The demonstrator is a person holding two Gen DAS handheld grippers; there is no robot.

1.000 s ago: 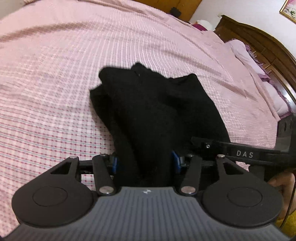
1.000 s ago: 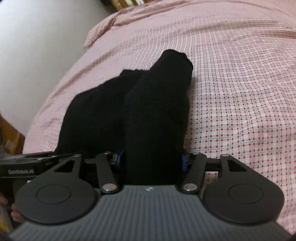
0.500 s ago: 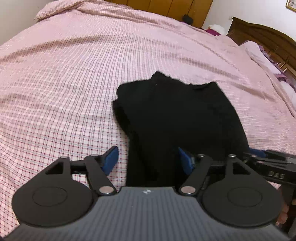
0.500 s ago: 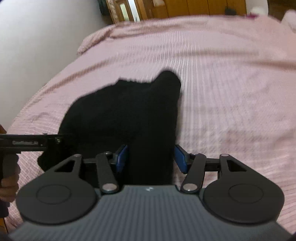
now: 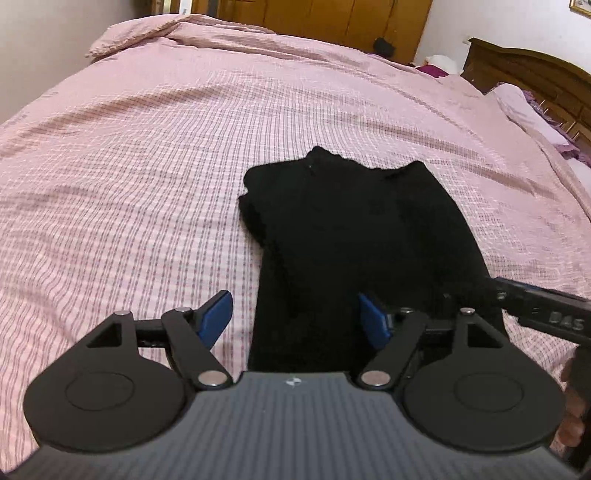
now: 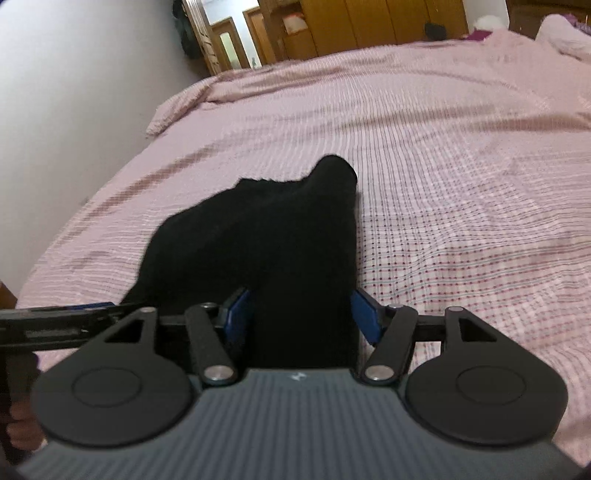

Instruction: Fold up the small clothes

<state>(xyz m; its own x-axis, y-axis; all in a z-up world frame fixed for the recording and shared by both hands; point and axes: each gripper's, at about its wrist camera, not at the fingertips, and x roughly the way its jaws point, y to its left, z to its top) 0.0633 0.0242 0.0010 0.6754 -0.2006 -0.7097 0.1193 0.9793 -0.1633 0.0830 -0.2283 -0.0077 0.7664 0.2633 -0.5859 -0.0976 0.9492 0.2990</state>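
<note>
A small black garment (image 5: pixel 362 236) lies folded on the pink checked bedspread (image 5: pixel 147 184); it also shows in the right wrist view (image 6: pixel 266 243). My left gripper (image 5: pixel 297 317) is open, its blue pads either side of the garment's near left edge. My right gripper (image 6: pixel 301 314) is open, its pads standing apart beside the garment's near right end, not pressing it. The right gripper's body shows at the right edge of the left wrist view (image 5: pixel 546 314). The garment's nearest edge is hidden under both gripper bodies.
The bedspread stretches far ahead, with wrinkles. A dark wooden headboard (image 5: pixel 535 74) and pale pillows (image 5: pixel 524 107) stand at the right. A white wall (image 6: pixel 74 110) runs along the bed's left side, with wooden wardrobe doors (image 6: pixel 369 26) beyond the bed.
Both grippers have opened and let go of the garment, which now lies flat on the bed. Both have drawn back and tilted up, showing more of the room.
</note>
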